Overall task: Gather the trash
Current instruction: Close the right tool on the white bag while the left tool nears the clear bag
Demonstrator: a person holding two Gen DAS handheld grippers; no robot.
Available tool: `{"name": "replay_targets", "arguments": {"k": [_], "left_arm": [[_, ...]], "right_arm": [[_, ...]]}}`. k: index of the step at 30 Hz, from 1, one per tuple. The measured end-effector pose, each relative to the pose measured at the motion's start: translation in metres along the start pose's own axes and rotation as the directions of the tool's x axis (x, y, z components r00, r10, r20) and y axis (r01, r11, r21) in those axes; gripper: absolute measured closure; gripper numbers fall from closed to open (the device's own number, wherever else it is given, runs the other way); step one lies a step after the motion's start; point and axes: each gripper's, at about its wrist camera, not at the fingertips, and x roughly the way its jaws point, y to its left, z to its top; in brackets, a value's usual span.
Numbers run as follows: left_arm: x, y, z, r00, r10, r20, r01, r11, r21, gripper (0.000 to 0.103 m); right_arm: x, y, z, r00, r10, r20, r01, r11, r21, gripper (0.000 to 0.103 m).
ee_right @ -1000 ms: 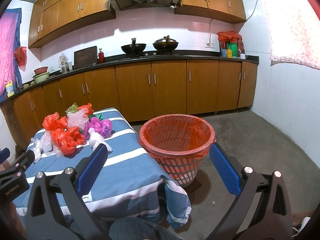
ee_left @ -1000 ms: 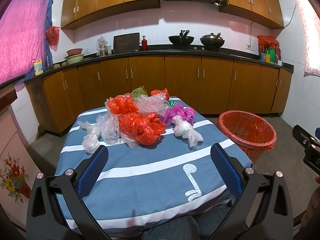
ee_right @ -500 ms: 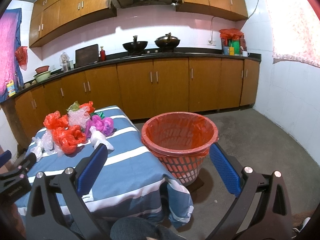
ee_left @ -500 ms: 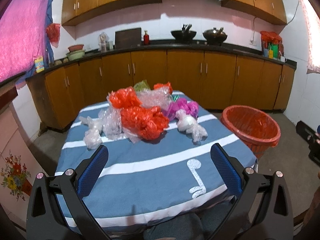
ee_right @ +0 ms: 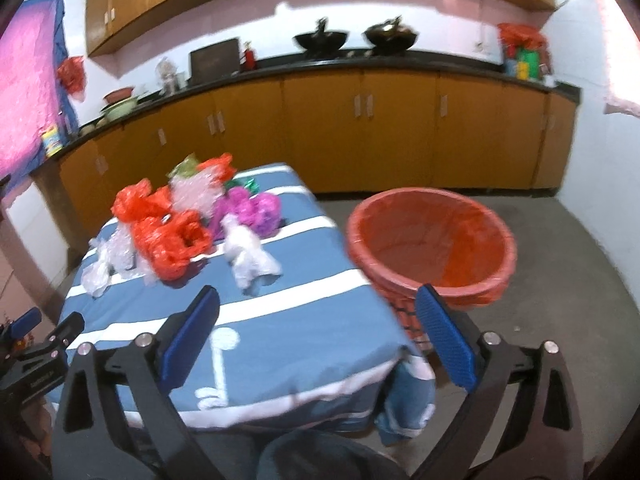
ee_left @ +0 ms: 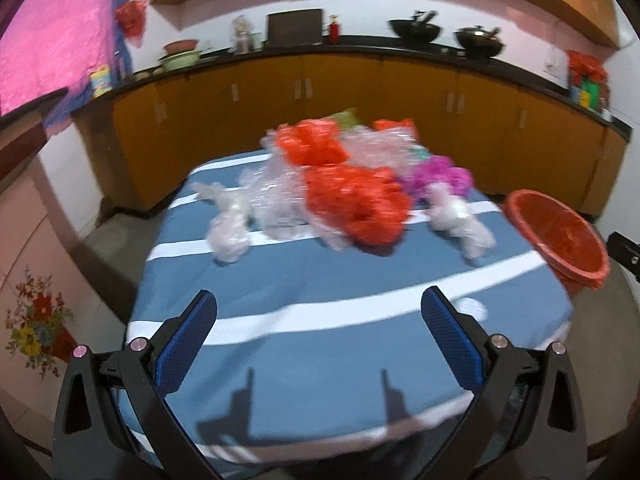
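Observation:
Crumpled plastic bags lie heaped on the far half of a blue, white-striped table (ee_left: 304, 344): a big red bag (ee_left: 356, 208), a second red bag (ee_left: 310, 144), clear bags (ee_left: 230, 224), a purple bag (ee_left: 440, 178) and a white knotted bag (ee_left: 460, 220). A red basket (ee_left: 560, 236) lined with red plastic stands on the floor right of the table. My left gripper (ee_left: 318, 328) hangs open over the table's near part, empty. My right gripper (ee_right: 318, 322) is over the table's right corner (ee_right: 320, 320) beside the basket (ee_right: 432, 244); its jaws are closing slightly, nothing between them. The white bag (ee_right: 248, 256) lies ahead of it.
Wooden cabinets under a dark counter (ee_left: 360, 80) run along the far wall, with woks, bowls and bottles on top. Grey floor (ee_right: 580, 280) lies open around the basket. The left gripper's body (ee_right: 36, 360) shows at the right view's left edge. A person's knee (ee_right: 320, 456) is below.
Both grippers have moved forward and tipped downward; the table and bags loom larger, the basket nearer. The right gripper's jaws stand slightly narrower. Nothing has been picked up.

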Motion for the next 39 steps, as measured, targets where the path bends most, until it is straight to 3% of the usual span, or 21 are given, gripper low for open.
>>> {"name": "replay_targets", "arguments": {"k": [3,10,20,26,29,34,39], "left_arm": [[0.015,0.024,0.007,0.996,0.083,-0.017,-0.083,0.996,-0.044,0.002],[0.059,0.072,0.027,0.989,0.126,-0.079,-0.133,0.987,-0.089,0.002],[0.105,0.093,0.05,0.987,0.128,-0.098,-0.135,0.989,-0.063,0.005],[0.123,0.098,0.049,0.984,0.124,-0.129,-0.132,0.99,-0.056,0.007],[0.129,0.097,0.048,0.985,0.106,-0.14,-0.115,0.992,-0.055,0.01],[0.141,0.095,0.046,0.984,0.082,-0.161,-0.093,0.994,-0.06,0.017],[0.147,0.098,0.045,0.982,0.071,-0.174,-0.085,0.993,-0.077,0.022]], "right_arm": [[0.021,0.011,0.011,1.0,0.018,-0.021,-0.018,1.0,-0.023,0.013],[0.076,0.04,0.033,0.996,0.049,-0.069,-0.057,0.992,-0.117,0.024],[0.157,0.067,0.041,0.984,0.058,-0.168,-0.089,0.979,-0.181,0.026],[0.192,0.071,0.035,0.974,0.024,-0.227,-0.073,0.976,-0.208,0.026],[0.202,0.069,0.032,0.964,0.044,-0.263,-0.097,0.976,-0.193,0.036],[0.21,0.07,0.026,0.95,0.078,-0.301,-0.136,0.975,-0.177,0.074],[0.207,0.071,0.023,0.952,0.11,-0.285,-0.161,0.973,-0.163,0.081]]}}
